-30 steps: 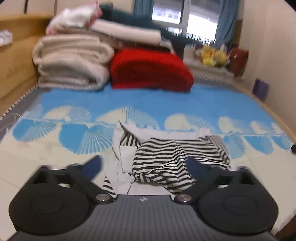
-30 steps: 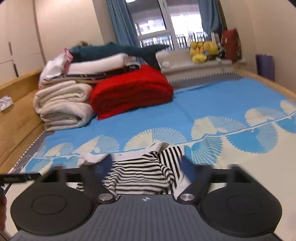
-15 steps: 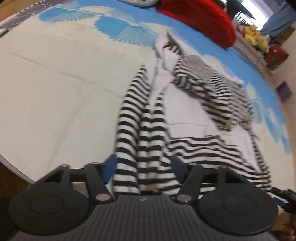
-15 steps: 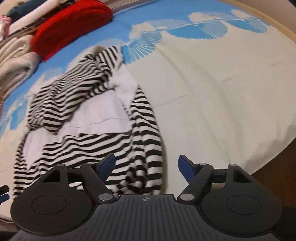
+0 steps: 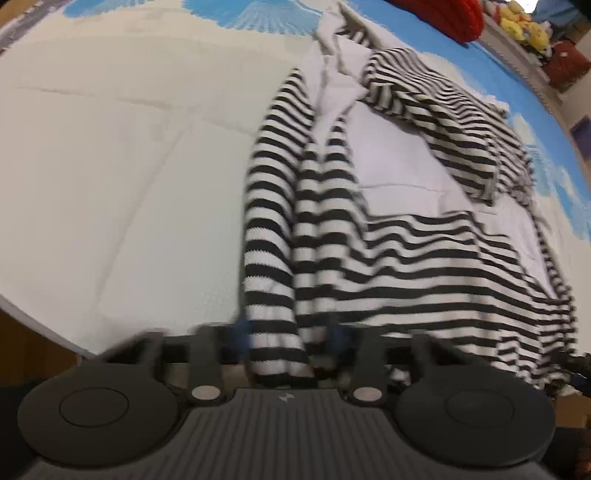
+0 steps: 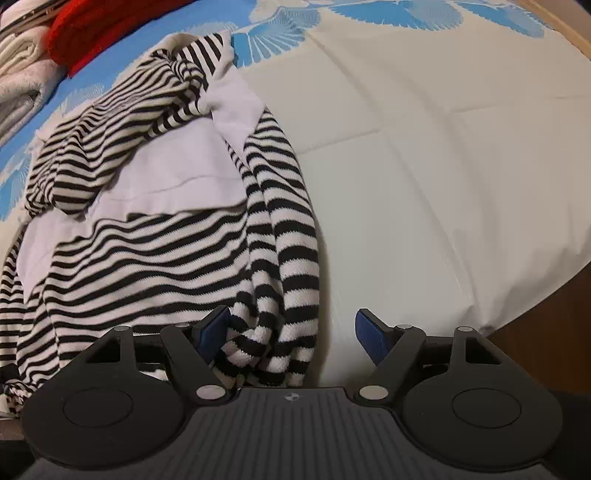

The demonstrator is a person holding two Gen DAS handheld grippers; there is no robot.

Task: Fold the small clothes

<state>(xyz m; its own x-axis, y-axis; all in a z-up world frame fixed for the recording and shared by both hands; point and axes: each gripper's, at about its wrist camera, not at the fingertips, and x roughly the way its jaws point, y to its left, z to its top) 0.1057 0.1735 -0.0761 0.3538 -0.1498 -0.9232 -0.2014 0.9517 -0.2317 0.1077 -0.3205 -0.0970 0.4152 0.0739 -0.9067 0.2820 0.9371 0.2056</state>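
A black-and-white striped top (image 5: 388, 236) lies crumpled at the near edge of the bed (image 5: 110, 166). The left gripper (image 5: 290, 338), blurred, has its jaws narrowed onto a striped sleeve. Only the right view shows folded blankets (image 6: 22, 85) far left; there the right gripper (image 6: 291, 332) gapes wide around the other sleeve.

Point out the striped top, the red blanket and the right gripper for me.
striped top (image 6: 147, 266), right wrist view, on its striped lower body panel.
red blanket (image 6: 92, 29), right wrist view, on its folded front.
right gripper (image 6: 293, 332), right wrist view, midway between its blue fingertips.
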